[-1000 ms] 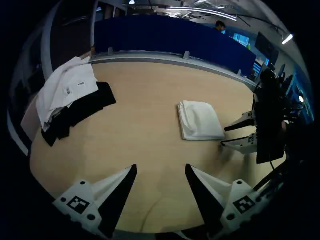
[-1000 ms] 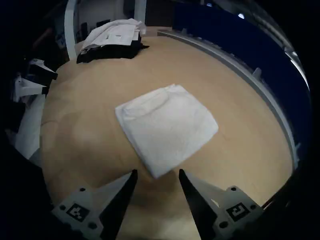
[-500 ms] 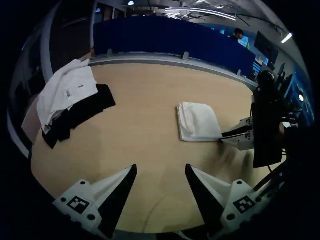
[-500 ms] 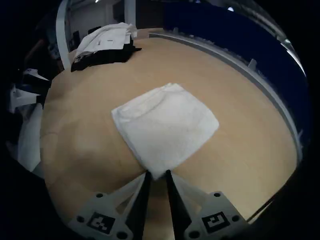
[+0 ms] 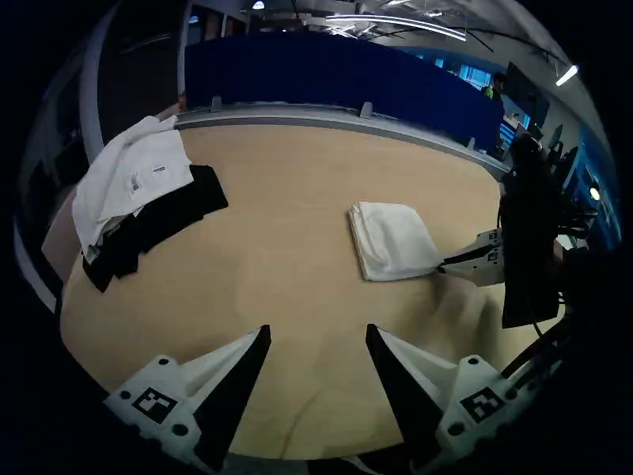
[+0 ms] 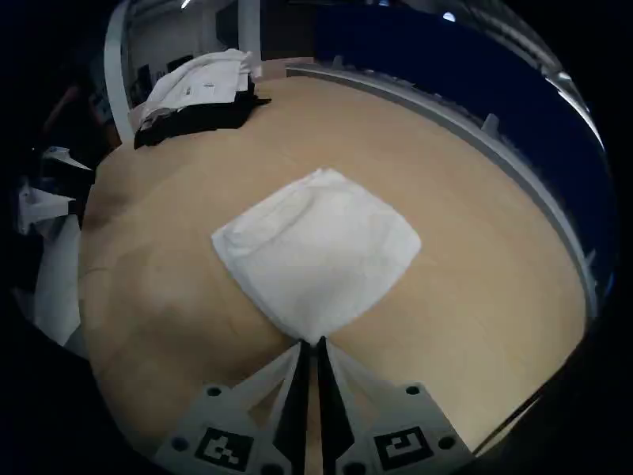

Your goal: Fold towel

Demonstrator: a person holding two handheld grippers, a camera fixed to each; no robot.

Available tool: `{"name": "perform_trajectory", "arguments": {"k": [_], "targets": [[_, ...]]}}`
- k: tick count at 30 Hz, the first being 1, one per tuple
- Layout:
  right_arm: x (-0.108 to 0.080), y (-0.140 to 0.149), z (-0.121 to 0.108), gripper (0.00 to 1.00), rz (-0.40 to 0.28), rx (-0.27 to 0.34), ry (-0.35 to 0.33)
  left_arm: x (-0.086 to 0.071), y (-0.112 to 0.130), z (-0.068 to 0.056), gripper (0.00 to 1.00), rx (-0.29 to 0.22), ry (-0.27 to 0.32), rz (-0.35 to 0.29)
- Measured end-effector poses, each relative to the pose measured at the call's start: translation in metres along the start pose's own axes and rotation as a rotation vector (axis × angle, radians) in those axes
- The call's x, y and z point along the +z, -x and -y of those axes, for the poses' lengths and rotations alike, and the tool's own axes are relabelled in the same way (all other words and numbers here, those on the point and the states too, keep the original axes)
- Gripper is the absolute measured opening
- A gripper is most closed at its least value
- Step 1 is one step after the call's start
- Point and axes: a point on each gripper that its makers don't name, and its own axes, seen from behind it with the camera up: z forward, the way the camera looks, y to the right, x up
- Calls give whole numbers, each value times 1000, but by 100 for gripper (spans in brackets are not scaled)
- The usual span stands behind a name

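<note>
Your right gripper has its fingers pinched nearly shut on the near corner of the towel. The towel is white, soft, folded almost square, and lies flat on the smooth wooden table, with that corner pointing at you. Your left gripper is wide open, holding nothing. Far off lies a pile of black and white clothes.

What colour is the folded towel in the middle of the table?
The towel is plain white, with no pattern; the right gripper view shows it best.
</note>
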Motion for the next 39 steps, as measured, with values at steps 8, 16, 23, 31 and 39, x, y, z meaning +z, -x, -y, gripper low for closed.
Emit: {"name": "perform_trajectory", "arguments": {"k": [8,16,23,31,39], "targets": [[-11,-17,-8,6,-39,-9,19,0,-4,-3,89,11,8,-5],[-23,-38,-14,6,-82,-11,29,2,-4,-3,89,15,12,-5],[-36,-55,-20,6,-115,-5,37,1,-16,-3,89,21,15,-29],[-57,-71,-26,6,-152,-23,49,2,-20,-1,89,17,17,-31],[-82,-92,-36,6,-202,-48,70,1,-23,-3,89,27,25,-36]]}}
